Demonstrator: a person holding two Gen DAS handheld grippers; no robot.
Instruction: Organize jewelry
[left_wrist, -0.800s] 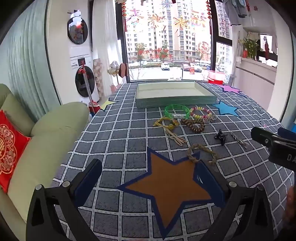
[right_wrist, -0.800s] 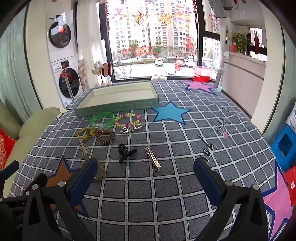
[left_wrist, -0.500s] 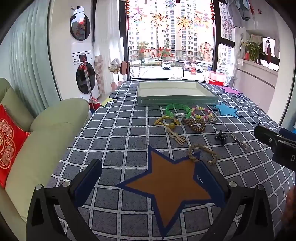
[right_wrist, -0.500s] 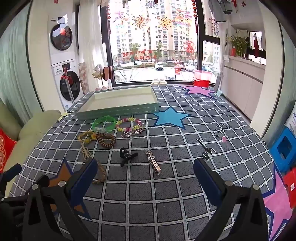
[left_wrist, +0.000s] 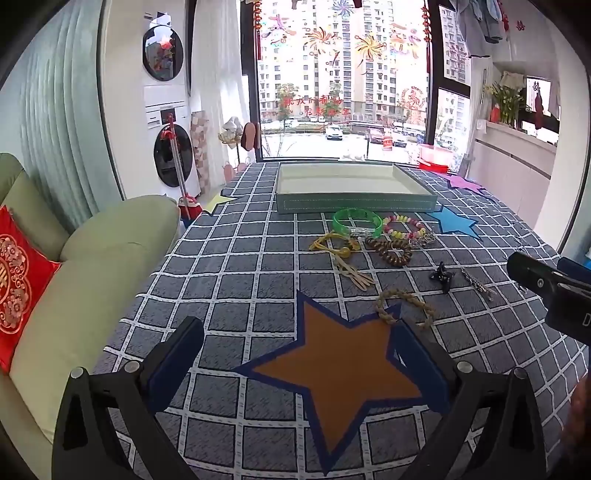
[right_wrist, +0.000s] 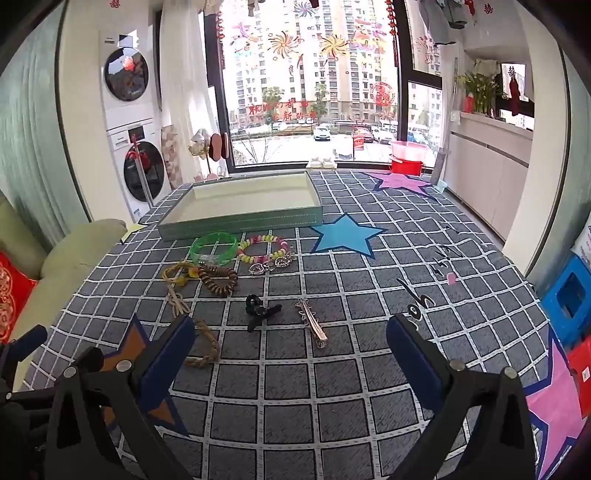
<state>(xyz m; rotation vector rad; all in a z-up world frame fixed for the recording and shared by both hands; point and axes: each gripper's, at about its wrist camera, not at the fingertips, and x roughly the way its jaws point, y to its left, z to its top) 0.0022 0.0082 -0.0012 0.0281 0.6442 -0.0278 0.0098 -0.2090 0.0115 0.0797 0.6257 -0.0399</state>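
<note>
Both grippers have backed off slightly, jaws wide, empty. Jewelry lies loose on the surface before the tray (left_wrist: 354, 203); rope bracelet (left_wrist: 404, 308) just ahead-right of left gripper (left_wrist: 295, 354), nearer than right gripper (right_wrist: 291, 350).

Left black two-finger gripper (left_wrist: 295, 356): jaws wide apart, nothing held | right black two-finger gripper (right_wrist: 290, 345): jaws wide apart, nothing held

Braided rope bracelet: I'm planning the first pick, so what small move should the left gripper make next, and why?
Probably ease the left gripper forward and slightly right until its open fingers straddle the braided rope bracelet. It is the nearest piece, just beyond the right fingertip, nothing is held, and the tray looks empty.
</note>
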